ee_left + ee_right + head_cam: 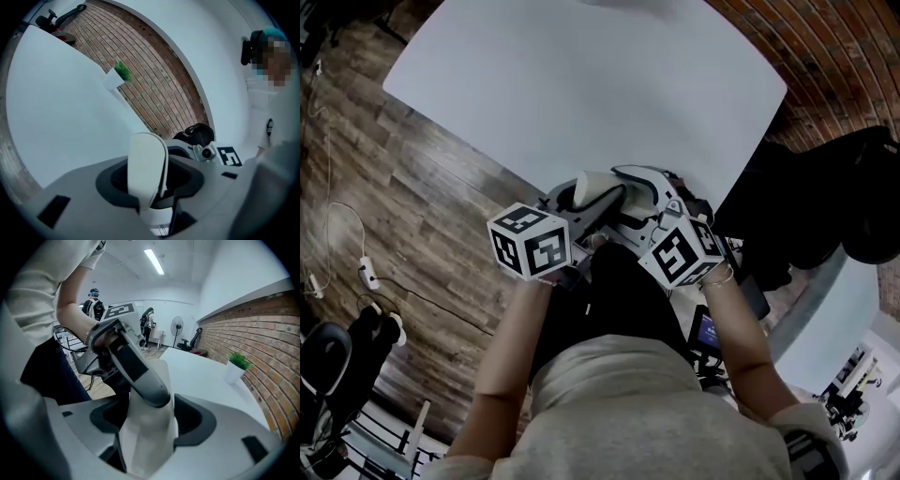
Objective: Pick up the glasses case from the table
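I see the white glasses case (pixel 598 194) lifted off the white table (pixel 581 84), just above its near edge, with both grippers on it. My left gripper (pixel 579 199) comes in from the left and is shut on the case (pixel 147 168), which stands edge-on between its jaws. My right gripper (pixel 630 187) comes from the right and is shut on the case's (pixel 150 437) other end. In the right gripper view, the left gripper's grey and black finger (pixel 140 369) lies across the case. The right gripper's marker cube (pixel 228 156) shows in the left gripper view.
A small potted plant (pixel 234 369) stands at the table's far side by the brick wall (pixel 262 333). Wood floor with cables and a power strip (pixel 367 272) lies to the left. A black chair (pixel 853 197) sits at the right. A fan (pixel 176 324) and a person (pixel 96 305) are far off.
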Demonstrator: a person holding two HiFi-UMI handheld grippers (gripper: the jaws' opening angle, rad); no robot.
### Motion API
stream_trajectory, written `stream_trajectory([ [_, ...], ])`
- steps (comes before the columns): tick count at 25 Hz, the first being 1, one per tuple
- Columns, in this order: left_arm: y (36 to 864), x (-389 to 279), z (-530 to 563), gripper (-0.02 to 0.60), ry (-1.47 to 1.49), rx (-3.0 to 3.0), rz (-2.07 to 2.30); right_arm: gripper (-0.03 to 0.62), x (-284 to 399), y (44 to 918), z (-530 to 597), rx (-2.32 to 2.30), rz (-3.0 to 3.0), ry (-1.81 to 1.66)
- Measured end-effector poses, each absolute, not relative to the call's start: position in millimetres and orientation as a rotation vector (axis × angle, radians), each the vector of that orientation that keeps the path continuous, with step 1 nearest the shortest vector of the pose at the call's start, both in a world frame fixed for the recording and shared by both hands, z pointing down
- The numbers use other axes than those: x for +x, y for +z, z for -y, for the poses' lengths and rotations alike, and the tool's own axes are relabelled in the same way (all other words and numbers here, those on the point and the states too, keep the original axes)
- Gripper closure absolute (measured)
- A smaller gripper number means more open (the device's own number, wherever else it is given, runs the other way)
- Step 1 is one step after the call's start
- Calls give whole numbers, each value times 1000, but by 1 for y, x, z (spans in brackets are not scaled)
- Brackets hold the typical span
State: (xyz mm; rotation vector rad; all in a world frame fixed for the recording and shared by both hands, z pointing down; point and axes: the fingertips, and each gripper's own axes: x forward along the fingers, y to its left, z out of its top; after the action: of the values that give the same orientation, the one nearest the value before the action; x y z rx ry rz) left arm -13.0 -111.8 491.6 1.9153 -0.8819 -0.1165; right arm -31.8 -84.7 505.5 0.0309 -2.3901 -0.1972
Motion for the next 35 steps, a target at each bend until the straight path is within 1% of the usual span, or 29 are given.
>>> stream_trajectory([
  [5, 483, -12, 108, 420, -73, 1944, 881, 293, -32, 499, 82, 65, 2368, -226],
  [17, 457, -26, 120, 423, -81, 1956, 968, 301, -13, 472, 97, 290, 2386, -77],
  [21, 433, -31, 124, 423, -117, 1982, 1006, 342, -8, 449, 100, 365, 2447, -17],
  [23, 422, -34, 126, 423, -131, 1992, 1028, 385, -4, 435, 104, 413, 2484, 19],
  [25, 413, -37, 129, 423, -143, 2002, 1041, 404, 1, 420, 111, 469, 2523, 60],
  [32, 377, -46, 138, 425, -215, 2043, 1095, 425, 19, 378, 136, 691, 2583, 65],
  [33, 372, -47, 139, 425, -229, 2052, 1102, 436, 21, 371, 137, 723, 2595, 59],
  [35, 360, -49, 143, 425, -259, 2071, 1114, 480, 25, 358, 142, 789, 2635, 62],
])
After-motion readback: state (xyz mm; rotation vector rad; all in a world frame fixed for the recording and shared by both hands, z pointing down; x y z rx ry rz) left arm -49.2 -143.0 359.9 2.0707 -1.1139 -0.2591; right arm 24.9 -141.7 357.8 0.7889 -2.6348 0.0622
